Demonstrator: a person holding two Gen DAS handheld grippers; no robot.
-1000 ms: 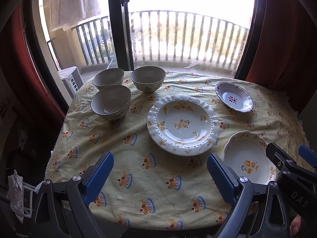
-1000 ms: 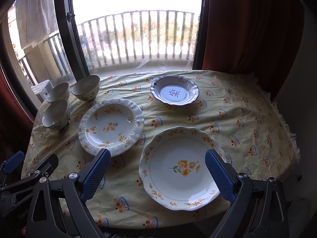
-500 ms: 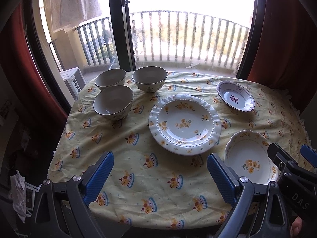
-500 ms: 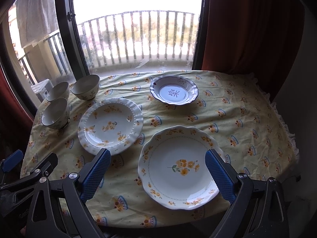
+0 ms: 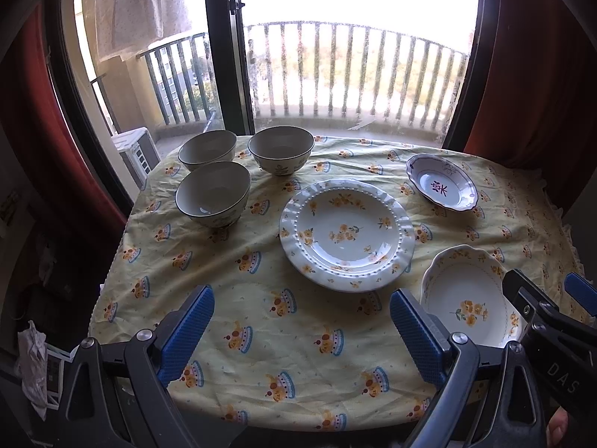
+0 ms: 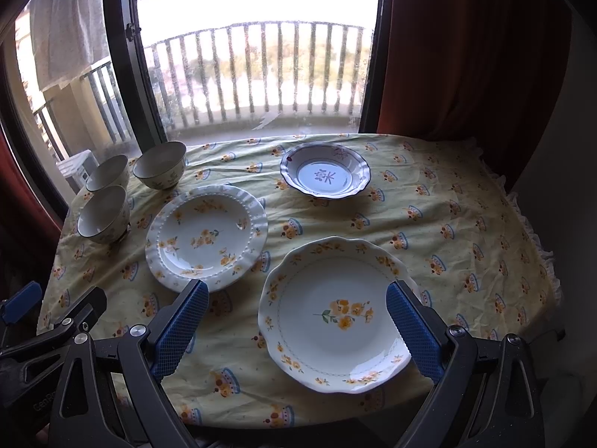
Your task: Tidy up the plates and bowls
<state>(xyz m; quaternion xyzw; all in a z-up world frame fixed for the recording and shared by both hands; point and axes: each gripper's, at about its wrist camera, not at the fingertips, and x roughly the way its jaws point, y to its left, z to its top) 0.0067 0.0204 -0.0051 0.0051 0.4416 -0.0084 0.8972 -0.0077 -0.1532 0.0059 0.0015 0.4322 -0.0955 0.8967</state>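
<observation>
Bowls: three round cream ceramic bowls with dark rims stand upright at the far left of the desk, all holding nothing. The nearest bowl (image 5: 213,193) sits just in front of the far-left bowl (image 5: 207,149); the third bowl (image 5: 281,150) stands beside them to the right.
Beaded plate: a round white deep plate with yellow flowers and a beaded, fluted rim (image 5: 347,234) lies mid-desk, nothing in it.
Scalloped plate: a white scalloped-edge plate with a yellow flower sprig (image 6: 337,313) lies at the near edge, bare, near the beaded plate.
Blue-rimmed dish: a wavy-edged white dish with a blue rim and a dark red character (image 6: 325,175) sits at the far right, well apart from the bowls.
Desk: covered by a yellow printed tablecloth (image 5: 306,328).
Left gripper (image 5: 301,332): released, jaws wide, above the cloth, grasping nothing.
Right gripper (image 6: 296,328): released, jaws wide, hovering with the scalloped plate showing between its fingers.
</observation>
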